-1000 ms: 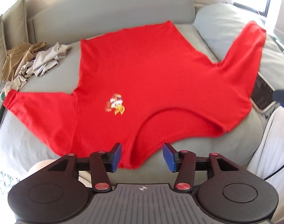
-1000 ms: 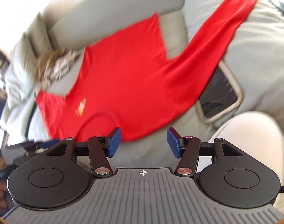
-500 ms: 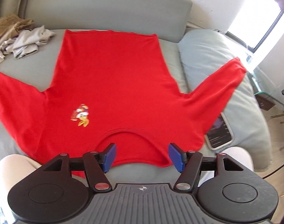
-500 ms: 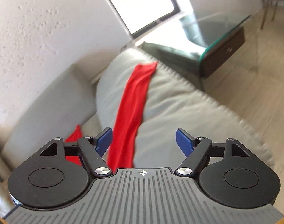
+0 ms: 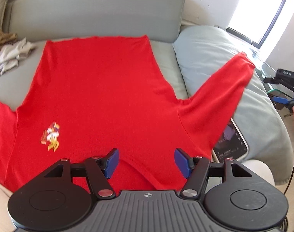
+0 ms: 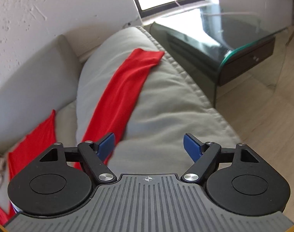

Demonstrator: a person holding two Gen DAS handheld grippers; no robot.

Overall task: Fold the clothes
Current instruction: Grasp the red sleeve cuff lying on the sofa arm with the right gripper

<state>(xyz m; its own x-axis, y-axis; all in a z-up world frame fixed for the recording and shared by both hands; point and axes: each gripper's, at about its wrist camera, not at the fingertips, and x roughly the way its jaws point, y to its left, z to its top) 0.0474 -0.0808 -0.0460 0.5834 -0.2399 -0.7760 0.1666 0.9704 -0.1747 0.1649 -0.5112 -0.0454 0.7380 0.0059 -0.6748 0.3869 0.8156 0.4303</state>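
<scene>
A red long-sleeved shirt (image 5: 100, 89) with a small cartoon print (image 5: 50, 136) lies spread flat on a grey sofa, collar nearest me. Its right sleeve (image 5: 220, 96) runs up over a grey cushion (image 5: 208, 46). My left gripper (image 5: 146, 162) is open and empty, just above the collar. My right gripper (image 6: 149, 145) is open and empty, over the cushion (image 6: 166, 104) beside the sleeve (image 6: 123, 90); it also shows at the right edge of the left wrist view (image 5: 282, 98).
A pile of beige and grey clothes (image 5: 6, 52) lies at the sofa's back left. A phone (image 5: 232, 141) lies by the cushion, partly under the sleeve. A glass side table (image 6: 224, 38) stands right of the sofa on a wooden floor.
Both grippers have swung to the right. The left now faces the shirt squarely above the collar. The right has turned from the shirt body to the sleeve end on the cushion.
</scene>
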